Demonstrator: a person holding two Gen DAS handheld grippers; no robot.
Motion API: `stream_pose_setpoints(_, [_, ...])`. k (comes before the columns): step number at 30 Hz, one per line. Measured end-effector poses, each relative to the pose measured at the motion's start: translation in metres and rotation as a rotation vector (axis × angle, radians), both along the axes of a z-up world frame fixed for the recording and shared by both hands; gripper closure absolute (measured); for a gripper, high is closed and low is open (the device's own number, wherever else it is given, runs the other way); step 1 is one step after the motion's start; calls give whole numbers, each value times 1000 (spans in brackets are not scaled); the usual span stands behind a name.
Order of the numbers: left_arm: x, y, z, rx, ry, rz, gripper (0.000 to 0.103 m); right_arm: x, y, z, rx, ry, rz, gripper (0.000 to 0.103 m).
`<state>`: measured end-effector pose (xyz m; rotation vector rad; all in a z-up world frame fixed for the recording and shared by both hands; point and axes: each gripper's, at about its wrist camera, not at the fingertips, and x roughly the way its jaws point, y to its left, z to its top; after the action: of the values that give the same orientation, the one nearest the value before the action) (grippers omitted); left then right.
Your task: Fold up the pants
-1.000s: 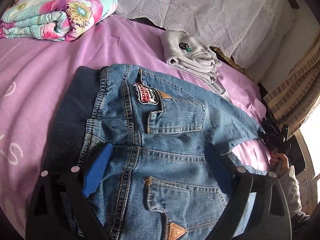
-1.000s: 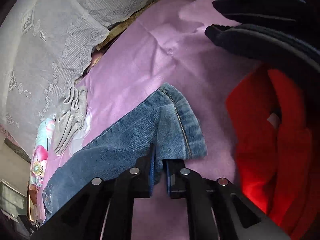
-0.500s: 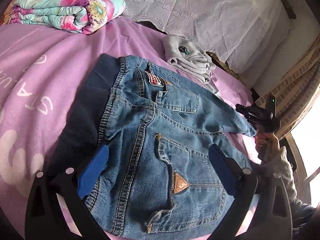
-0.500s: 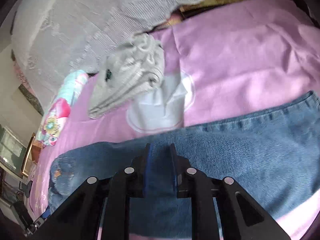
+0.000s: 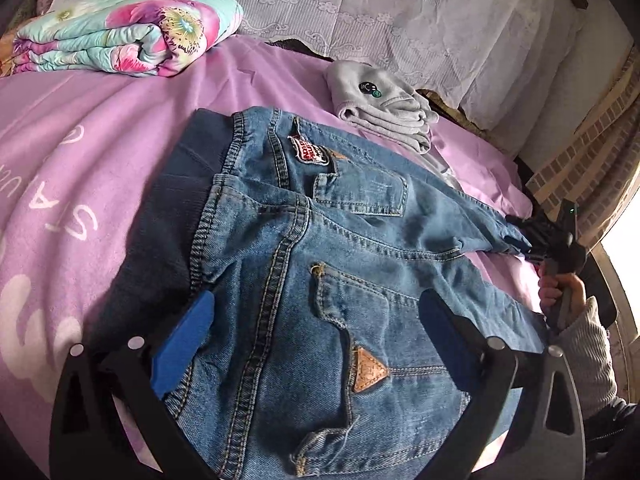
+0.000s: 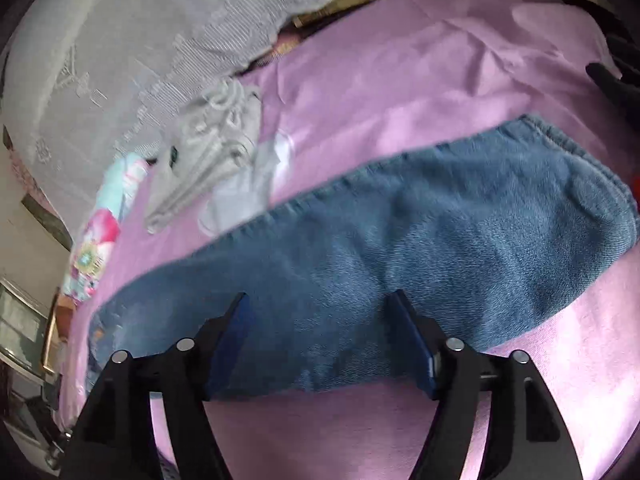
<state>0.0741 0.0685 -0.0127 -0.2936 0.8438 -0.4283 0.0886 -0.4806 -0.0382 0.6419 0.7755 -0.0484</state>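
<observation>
Left wrist view: your left gripper (image 5: 316,312) has its jaws spread wide, blue pads either side of the seat of the jeans (image 5: 320,248), nothing pinched. Jeans lie back side up on the purple bedsheet (image 5: 80,168), dark waistband toward the left, two back pockets showing, a red-and-white patch (image 5: 310,154) above the far pocket and a tan triangle tag (image 5: 369,372) at the near one. One leg runs off right to where your right gripper (image 5: 532,246) sits at its far end; from this view I can't tell whether it touches the denim. Your right hand (image 5: 560,288) grips the handle, ribbed grey sleeve below.

Right wrist view: jaws are apart here too, pads over the lower edge of the leg, not clamped. Leg lies flat across the sheet, hem at upper right. View is blurred.

Folded grey garment (image 5: 380,108) sits just beyond the jeans; floral quilt (image 5: 120,32) rolled up at far left, well apart.
</observation>
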Motion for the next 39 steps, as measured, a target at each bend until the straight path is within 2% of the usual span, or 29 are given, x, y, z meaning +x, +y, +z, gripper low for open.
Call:
stream_pose_setpoints(1, [0, 4, 1, -18, 12, 1, 4, -13, -4, 6, 1, 26, -59, 71])
stream_pose_setpoints(2, [-3, 10, 3, -51, 33, 9, 4, -32, -4, 16, 3, 12, -74, 67])
stream_pose_setpoints(3, [-10, 18, 5, -108, 54, 21, 4, -52, -1, 29, 7, -42, -31, 49])
stream_pose_setpoints(4, [-19, 28, 6, -171, 67, 28, 4, -77, 7, 41, 3, -89, 30, 40])
stream_pose_setpoints(5, [-32, 37, 9, -210, 70, 33, 4, -105, 16, 51, -13, -122, 83, 38])
stream_pose_setpoints(7, [-53, 52, 12, -232, 86, 31, 4, -162, 32, 61, -37, -148, 141, 30])
stream_pose_setpoints(8, [-63, 59, 10, -243, 104, 30, 4, -189, 37, 61, -33, -143, 169, 29])
stream_pose_setpoints(11, [-77, 67, -3, -244, 167, 40, 4, -251, 42, 45, 55, -86, 166, 29])
stream_pose_setpoints(14, [-76, 59, -5, -217, 159, 63, 4, -284, 41, 21, 172, -20, 130, 29])
stream_pose_setpoints(17, [-57, 43, -8, -226, 164, 66, 4, -299, 42, 10, 193, -8, 104, 29])
stream_pose_setpoints(19, [-41, 33, -14, -189, 194, 109, 4, -298, 39, 0, 217, 4, 77, 29])
stream_pose_setpoints(22, [-31, 20, -17, -103, 154, 184, 5, -292, 30, -16, 266, 6, 33, 29])
stream_pose_setpoints(23, [-33, 17, -16, -85, 144, 200, 7, -289, 28, -16, 270, -3, 24, 29])
stream_pose_setpoints(24, [-34, 18, -15, -66, 130, 223, 25, -286, 26, -15, 272, -9, 7, 29])
stream_pose_setpoints(26, [-34, 28, -16, -44, 137, 269, 53, -282, 19, -17, 294, -36, -57, 29])
stream_pose_setpoints(27, [-34, 38, -18, -93, 151, 277, 64, -277, 15, -17, 294, -45, -87, 30])
stream_pose_setpoints(28, [-35, 47, -18, -135, 160, 282, 70, -273, 11, -17, 277, -50, -118, 39])
stream_pose_setpoints(29, [-36, 54, -17, -164, 165, 281, 82, -268, 9, -15, 240, -43, -147, 49])
stream_pose_setpoints(30, [-39, 59, -14, -150, 161, 307, 91, -261, 5, -14, 208, -33, -149, 78])
stream_pose_setpoints(31, [-42, 64, -11, -170, 150, 298, 91, -256, 3, -11, 198, -40, -132, 90])
stream_pose_setpoints(33, [-50, 67, -1, -187, 131, 292, 91, -252, -1, -1, 191, -65, -107, 93])
stream_pose_setpoints(36, [-65, 59, 12, -128, 93, 289, 91, -257, -1, 7, 115, -53, -72, 94])
stream_pose_setpoints(39, [-69, 59, 1, -100, 117, 277, 90, -263, -11, -25, 165, 26, -77, 94])
